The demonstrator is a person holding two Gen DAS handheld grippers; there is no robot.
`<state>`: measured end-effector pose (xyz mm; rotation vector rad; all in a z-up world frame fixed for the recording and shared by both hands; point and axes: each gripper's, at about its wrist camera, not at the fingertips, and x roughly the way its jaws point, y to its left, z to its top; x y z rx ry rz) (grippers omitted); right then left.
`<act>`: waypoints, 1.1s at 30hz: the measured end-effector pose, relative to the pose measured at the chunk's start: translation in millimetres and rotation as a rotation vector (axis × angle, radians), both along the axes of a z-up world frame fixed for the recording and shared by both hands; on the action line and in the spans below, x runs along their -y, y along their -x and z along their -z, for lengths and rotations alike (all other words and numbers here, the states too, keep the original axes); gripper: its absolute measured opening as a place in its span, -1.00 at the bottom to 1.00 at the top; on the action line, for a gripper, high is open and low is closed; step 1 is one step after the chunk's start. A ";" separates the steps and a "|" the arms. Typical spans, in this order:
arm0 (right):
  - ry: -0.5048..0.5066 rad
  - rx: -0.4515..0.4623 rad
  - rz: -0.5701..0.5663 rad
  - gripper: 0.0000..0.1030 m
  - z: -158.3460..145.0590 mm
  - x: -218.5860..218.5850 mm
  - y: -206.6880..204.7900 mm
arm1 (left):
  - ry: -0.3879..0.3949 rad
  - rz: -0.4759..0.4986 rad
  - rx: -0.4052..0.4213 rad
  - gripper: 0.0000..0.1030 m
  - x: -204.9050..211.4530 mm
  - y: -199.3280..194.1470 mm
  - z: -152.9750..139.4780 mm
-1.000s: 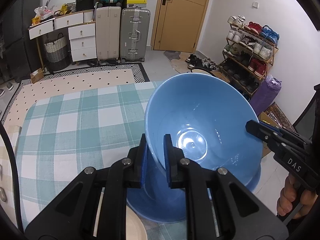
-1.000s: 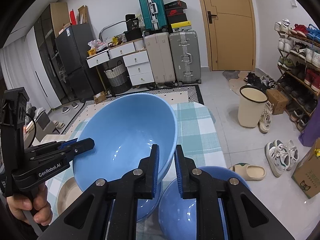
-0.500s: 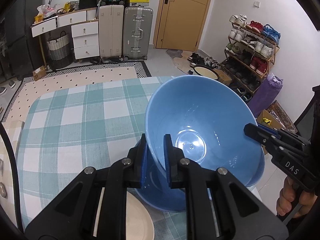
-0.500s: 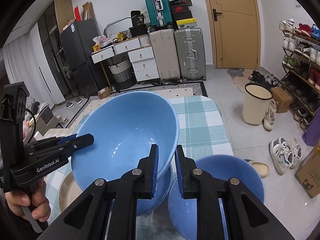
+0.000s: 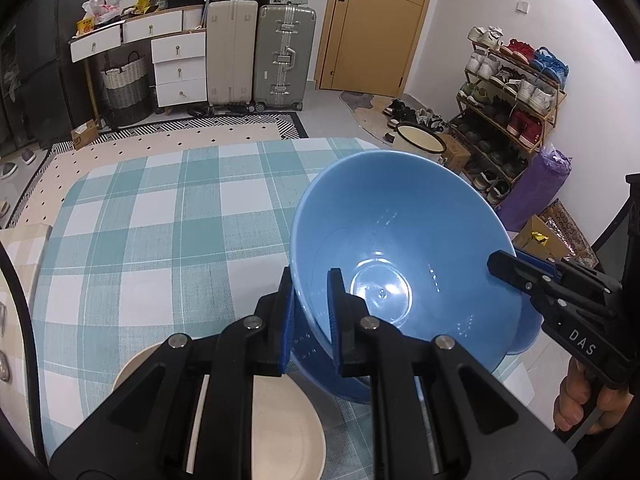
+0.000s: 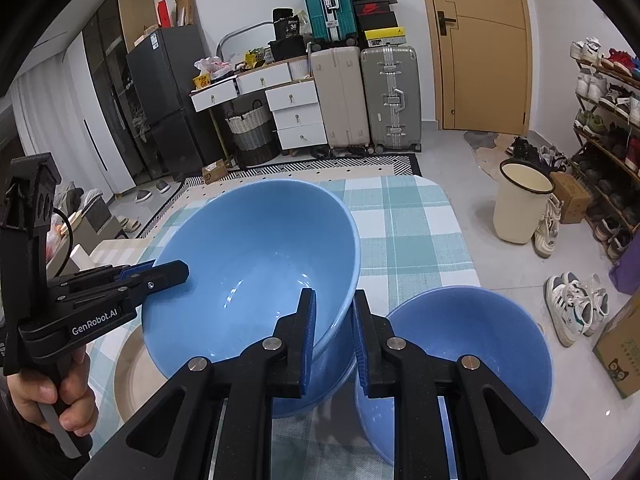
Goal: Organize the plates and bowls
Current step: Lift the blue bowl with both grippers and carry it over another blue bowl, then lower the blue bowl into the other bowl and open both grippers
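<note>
Checked tablecloth (image 5: 160,240) carries the work. Both grippers angle downward: left gripper (image 5: 310,300) and right gripper (image 6: 334,320) each pinch opposite rims of the bowl (image 6: 256,264), tilted, nested in a lower bowl (image 6: 320,384).

A counter covered by a teal-and-white checked cloth (image 5: 160,232) is seen; beyond it, two upright hard-shell suitcases (image 6: 392,96), a wooden door (image 5: 376,24), a laden shoe rack (image 5: 516,92).
</note>
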<state>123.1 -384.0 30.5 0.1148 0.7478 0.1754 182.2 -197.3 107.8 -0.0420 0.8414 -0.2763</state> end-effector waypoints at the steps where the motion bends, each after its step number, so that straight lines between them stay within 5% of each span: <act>1: 0.001 -0.003 -0.001 -0.65 2.2 -0.8 0.1 | -0.002 -0.001 -0.001 -0.79 -0.3 0.3 1.8; 33: 0.108 -0.066 -0.018 -0.63 49.5 -23.1 -3.3 | -0.058 -0.019 -0.019 -0.79 0.9 -10.3 58.5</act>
